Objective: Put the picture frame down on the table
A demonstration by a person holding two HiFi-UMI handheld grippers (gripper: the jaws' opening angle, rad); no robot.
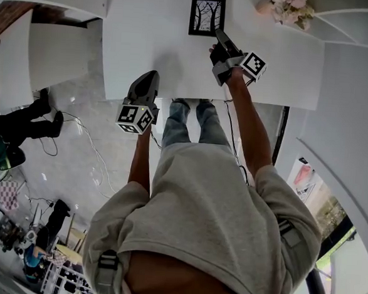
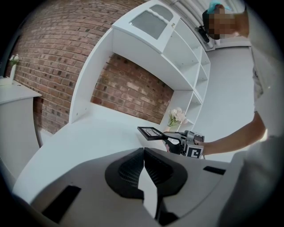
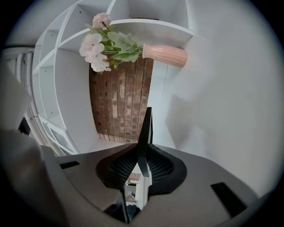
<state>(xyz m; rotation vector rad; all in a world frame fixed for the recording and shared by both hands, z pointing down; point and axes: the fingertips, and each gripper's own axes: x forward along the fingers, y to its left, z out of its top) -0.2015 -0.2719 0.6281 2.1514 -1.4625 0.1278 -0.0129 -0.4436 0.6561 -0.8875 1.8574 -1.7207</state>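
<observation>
The picture frame (image 1: 207,16), black with a drawing of bare trees, hangs flat a little above the far part of the white table (image 1: 148,34). My right gripper (image 1: 219,36) is shut on its near right corner. In the right gripper view the frame (image 3: 146,128) shows edge-on, pinched between the pads. The left gripper view shows the frame (image 2: 151,132) level, held out by the right gripper (image 2: 171,141). My left gripper (image 1: 148,78) hovers over the table's near edge. Its jaws (image 2: 142,153) meet with nothing between them.
A pink vase of pale flowers (image 1: 288,7) lies near the table's far right corner, close to the frame. A white shelf unit (image 2: 177,48) stands against a brick wall behind the table. Cables trail over the grey floor (image 1: 77,148) to the left.
</observation>
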